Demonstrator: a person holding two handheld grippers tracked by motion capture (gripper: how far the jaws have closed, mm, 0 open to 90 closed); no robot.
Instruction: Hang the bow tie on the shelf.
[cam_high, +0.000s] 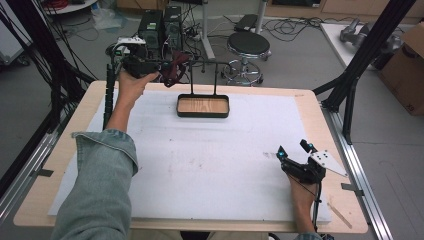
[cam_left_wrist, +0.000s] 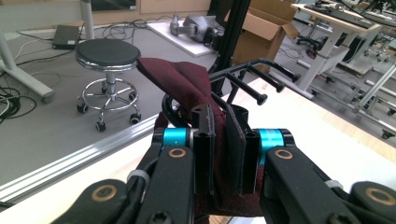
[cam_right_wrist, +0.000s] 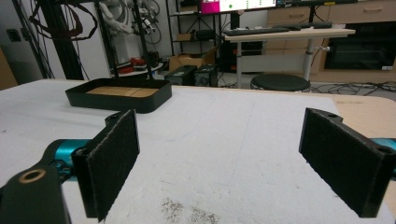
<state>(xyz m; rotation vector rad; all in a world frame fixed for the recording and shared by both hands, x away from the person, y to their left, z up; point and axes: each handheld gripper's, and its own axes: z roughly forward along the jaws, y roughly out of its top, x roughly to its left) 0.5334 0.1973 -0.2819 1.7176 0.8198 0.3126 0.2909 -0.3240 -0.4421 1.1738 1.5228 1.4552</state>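
the left gripper (cam_high: 150, 67), jaws pinching a dark red cloth (cam_left_wrist: 187, 81), holds it right beside the rack (cam_high: 207, 64), while the right gripper (cam_high: 295, 152) rests spread on the bench (cam_high: 200, 150).

Lower part of the dark red cloth (cam_left_wrist: 187, 79) hidden between the left gripper's fingers (cam_left_wrist: 204, 154).

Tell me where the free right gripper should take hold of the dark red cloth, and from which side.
Probably the loose upper fold of the dark red cloth, which stands free above the left gripper, whose jaws clamp the lower part. The right gripper, jaws open, should come from the rack's side, opposite the left hand, since that end hangs unobstructed.
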